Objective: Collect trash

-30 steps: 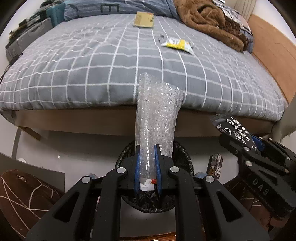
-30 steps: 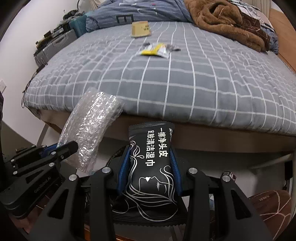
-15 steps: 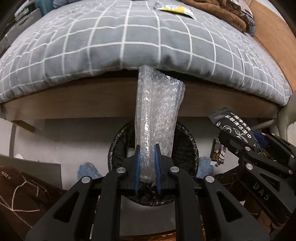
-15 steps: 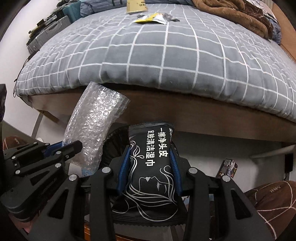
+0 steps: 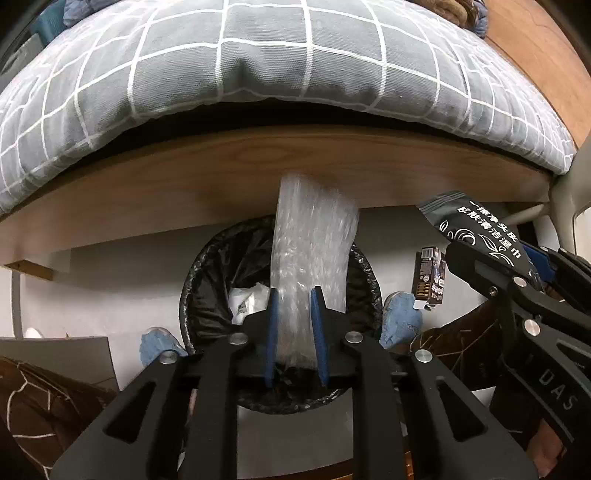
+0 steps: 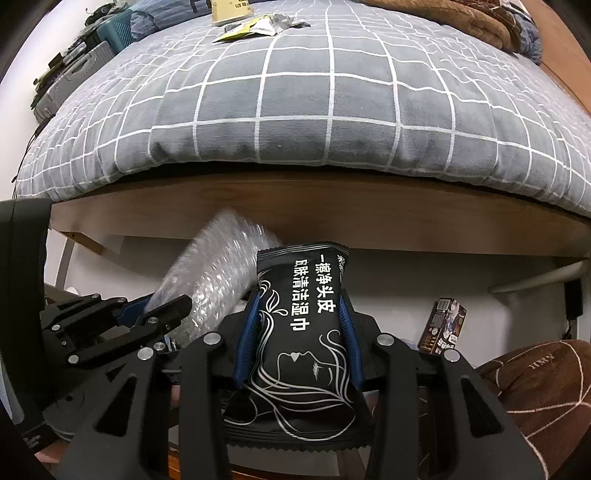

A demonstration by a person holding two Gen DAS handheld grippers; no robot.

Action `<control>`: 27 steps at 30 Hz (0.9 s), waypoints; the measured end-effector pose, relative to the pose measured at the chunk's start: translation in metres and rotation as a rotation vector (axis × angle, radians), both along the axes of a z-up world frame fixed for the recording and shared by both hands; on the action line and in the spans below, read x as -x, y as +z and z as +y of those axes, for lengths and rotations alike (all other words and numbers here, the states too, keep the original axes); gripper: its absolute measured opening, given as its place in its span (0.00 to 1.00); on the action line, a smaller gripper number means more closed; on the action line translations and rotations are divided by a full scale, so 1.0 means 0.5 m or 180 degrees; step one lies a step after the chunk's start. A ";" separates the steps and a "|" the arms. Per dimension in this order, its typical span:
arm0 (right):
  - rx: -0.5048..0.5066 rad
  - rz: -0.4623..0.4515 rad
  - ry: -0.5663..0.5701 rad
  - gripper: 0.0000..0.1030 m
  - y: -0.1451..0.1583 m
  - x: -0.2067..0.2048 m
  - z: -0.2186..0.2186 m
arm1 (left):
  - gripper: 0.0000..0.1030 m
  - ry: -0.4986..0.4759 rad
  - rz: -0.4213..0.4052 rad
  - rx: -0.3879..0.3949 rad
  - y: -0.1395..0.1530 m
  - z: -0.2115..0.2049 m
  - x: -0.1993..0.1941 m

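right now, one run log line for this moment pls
step: drop trash | left gripper: opening, bubble wrap between jaws above bin | right gripper: shut on black wipes pack | bed: yellow wrapper left

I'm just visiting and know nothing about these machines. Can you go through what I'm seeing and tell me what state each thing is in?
left gripper: jaws opening, bubble wrap between them.
bubble wrap: upright, blurred, above the bin.
trash bin: open, black liner, trash inside.
right gripper: shut on the black wipes pack.
black wipes pack: held upright, not yet in the bin.
small box: standing on the floor.
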State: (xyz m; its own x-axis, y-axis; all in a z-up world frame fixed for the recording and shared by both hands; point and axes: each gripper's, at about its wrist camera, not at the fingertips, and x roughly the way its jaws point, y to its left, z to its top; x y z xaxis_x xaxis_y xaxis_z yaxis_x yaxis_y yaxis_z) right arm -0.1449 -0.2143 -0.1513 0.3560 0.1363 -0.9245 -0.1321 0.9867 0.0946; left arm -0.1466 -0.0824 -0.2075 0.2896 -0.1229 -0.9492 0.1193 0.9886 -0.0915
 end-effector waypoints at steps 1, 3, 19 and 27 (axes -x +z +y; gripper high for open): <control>-0.0012 0.0007 -0.0006 0.37 -0.002 -0.004 0.002 | 0.31 -0.0002 -0.0018 -0.0011 0.001 0.002 0.000; -0.0042 0.0022 -0.0010 0.37 -0.004 -0.011 0.003 | 0.42 0.0028 -0.0058 -0.0039 0.003 0.005 0.000; -0.0050 0.0014 0.0168 0.37 -0.020 -0.013 0.041 | 0.94 0.0314 -0.0386 -0.0128 0.074 0.110 0.004; -0.0051 0.0069 0.0265 0.38 -0.034 -0.026 0.075 | 0.94 0.0344 -0.0449 -0.0171 0.101 0.150 0.016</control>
State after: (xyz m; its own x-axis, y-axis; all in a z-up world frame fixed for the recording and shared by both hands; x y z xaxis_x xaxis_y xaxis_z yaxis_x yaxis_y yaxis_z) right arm -0.1321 -0.1770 -0.1684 0.3227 0.1794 -0.9294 -0.2113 0.9707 0.1141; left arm -0.1548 -0.0074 -0.1571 0.4291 -0.0340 -0.9026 0.0200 0.9994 -0.0281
